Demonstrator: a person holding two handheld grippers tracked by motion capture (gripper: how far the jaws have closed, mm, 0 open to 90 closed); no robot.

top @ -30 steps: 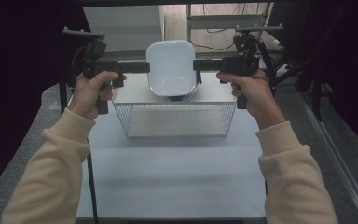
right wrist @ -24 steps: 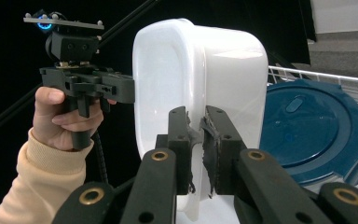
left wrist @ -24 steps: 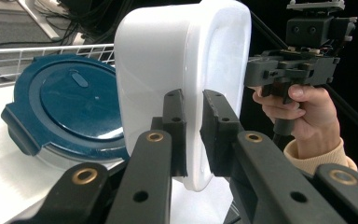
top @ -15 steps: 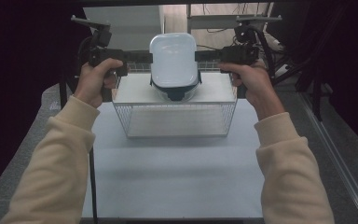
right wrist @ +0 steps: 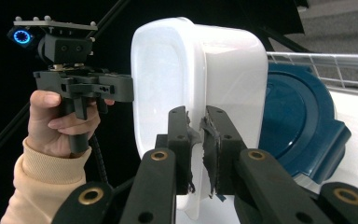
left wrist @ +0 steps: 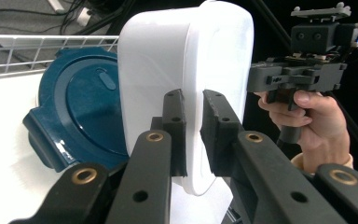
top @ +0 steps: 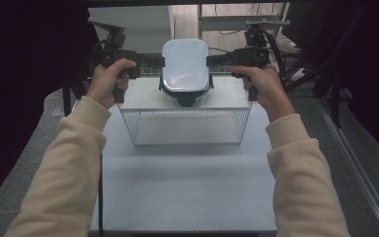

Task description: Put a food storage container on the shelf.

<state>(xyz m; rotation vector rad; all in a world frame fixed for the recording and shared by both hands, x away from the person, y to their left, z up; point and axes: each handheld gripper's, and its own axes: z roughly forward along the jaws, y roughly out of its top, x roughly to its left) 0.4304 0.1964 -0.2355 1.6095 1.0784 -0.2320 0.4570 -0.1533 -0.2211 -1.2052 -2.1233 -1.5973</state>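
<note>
A pale table (top: 187, 187) fills the lower centre, dark room and grey floor at the edges. Upper centre, above a wire basket (top: 185, 126), left tongs (top: 161, 61) and right tongs (top: 210, 60) each pinch the white container (top: 185, 61) over a blue lid (top: 186, 96).

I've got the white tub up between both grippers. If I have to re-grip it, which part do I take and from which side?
Take the white tub by its thin rim edges, one gripper per side, coming in level from left and right. Both gripper views show the jaws pinching that rim; the rounded body looks too wide and smooth to clamp. The left gripper and right gripper sit opposite each other, which balances it above the blue lid.
</note>
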